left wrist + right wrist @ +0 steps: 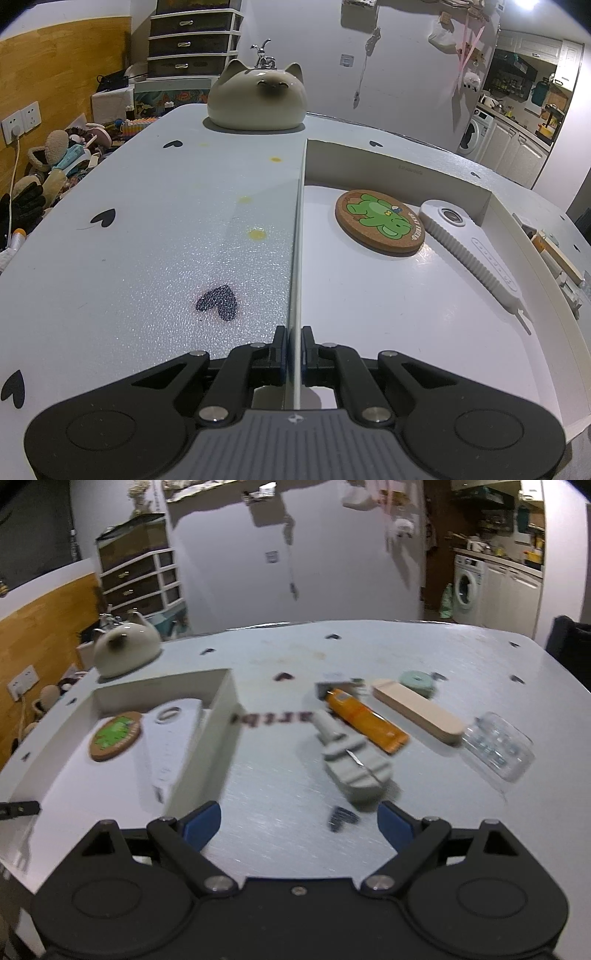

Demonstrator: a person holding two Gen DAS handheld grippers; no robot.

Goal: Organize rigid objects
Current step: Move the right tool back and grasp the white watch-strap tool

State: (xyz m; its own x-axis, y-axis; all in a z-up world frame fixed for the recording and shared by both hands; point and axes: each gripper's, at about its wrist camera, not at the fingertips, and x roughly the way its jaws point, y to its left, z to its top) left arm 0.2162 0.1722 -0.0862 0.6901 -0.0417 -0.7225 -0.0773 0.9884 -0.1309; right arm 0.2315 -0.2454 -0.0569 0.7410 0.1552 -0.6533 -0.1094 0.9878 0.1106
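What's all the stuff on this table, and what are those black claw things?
Box: one, white, table's left part.
Coaster: one, cork with green frog, in the box.
Flat gadget: one, white, in the box beside the coaster.
Cat ornament: one, cream, far table edge.
Grey tool: one, outside the box.
Orange tube: one, behind the grey tool.
Wooden stick: one, beige.
Clear pack: one, far right.
Left gripper: black, clamped on the box wall.
Right gripper: black, blue pads, open, empty.
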